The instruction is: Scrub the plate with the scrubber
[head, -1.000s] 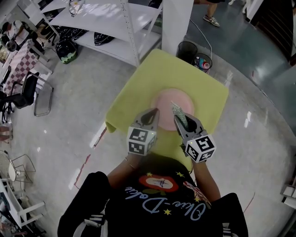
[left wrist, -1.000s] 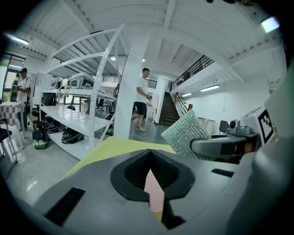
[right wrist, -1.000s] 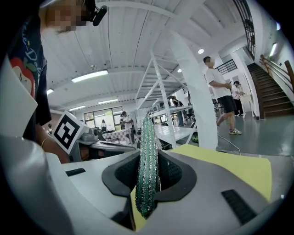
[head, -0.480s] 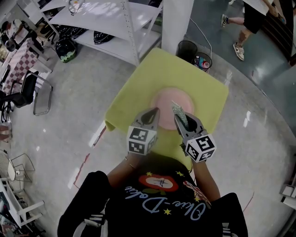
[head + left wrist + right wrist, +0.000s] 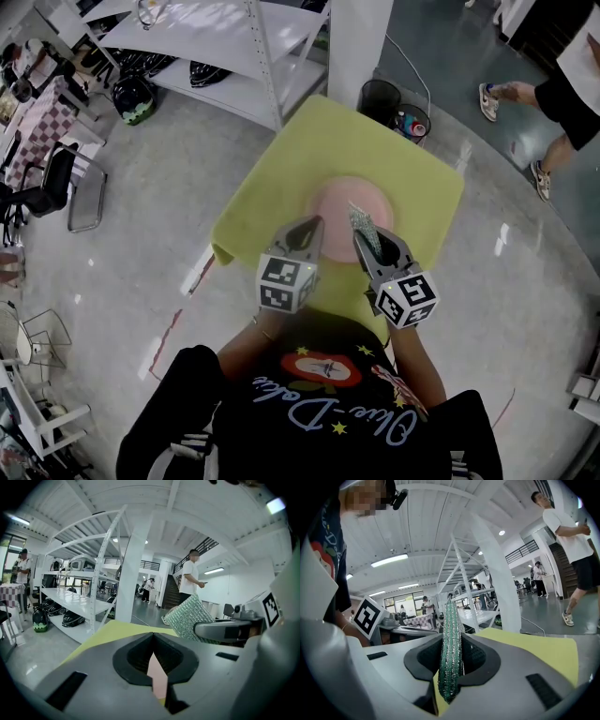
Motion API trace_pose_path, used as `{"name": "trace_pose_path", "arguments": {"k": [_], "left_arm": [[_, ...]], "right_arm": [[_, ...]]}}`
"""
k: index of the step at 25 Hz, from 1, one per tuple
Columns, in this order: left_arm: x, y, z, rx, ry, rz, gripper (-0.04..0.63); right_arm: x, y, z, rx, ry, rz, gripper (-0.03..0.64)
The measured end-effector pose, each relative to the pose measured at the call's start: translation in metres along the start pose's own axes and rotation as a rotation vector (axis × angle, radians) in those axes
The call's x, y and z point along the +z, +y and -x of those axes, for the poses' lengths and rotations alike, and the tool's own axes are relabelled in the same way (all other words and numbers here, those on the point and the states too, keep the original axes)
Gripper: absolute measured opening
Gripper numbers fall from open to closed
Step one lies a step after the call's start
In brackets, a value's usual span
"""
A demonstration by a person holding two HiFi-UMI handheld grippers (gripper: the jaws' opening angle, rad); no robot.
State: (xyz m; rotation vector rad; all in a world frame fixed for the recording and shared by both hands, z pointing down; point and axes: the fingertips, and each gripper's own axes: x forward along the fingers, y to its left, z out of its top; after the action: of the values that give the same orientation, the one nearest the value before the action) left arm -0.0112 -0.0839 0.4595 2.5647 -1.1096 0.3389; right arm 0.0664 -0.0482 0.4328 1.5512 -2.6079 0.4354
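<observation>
Plate position: the pink plate point(image 5: 345, 199) lies flat near the middle of the yellow table point(image 5: 272, 178), ahead of and below both sets of jaws. In the head view its near rim is covered by the two gripper tips.

Scrubber position: the green glittery scrubber point(image 5: 451, 648) stands on edge in the right gripper point(image 5: 366, 246). Its long axis runs along the jaws, and its free end projects forward over the near right part of the plate.

Right jaws: clamped on the scrubber, with a pad pressed against each flat face.

Left jaws: the left gripper point(image 5: 153, 641) has its tips together with nothing held. Only a sliver of pink plate shows through the gap behind them.

Nearer hand: the right hand, since the scrubber's leading end reaches further over the plate than either gripper's tips.

Contact: whether the scrubber touches the plate cannot be told. It is judged to hang just above it.

Hand pose: the grippers sit side by side, pointing away from the person and tipped slightly downward. The right one is angled a little inward.

Coming move, judged: lower the scrubber's leading end onto the plate. The left tips could steady the near rim.
</observation>
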Motion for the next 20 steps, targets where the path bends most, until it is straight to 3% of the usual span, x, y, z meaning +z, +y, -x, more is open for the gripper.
{"name": "trace_pose_path", "arguments": {"k": [20], "left_arm": [[0.006, -0.007, -0.018, -0.018, 0.001, -0.002, 0.002]], "right_arm": [[0.002, -0.015, 0.0, -0.001, -0.004, -0.003, 0.066]]}}
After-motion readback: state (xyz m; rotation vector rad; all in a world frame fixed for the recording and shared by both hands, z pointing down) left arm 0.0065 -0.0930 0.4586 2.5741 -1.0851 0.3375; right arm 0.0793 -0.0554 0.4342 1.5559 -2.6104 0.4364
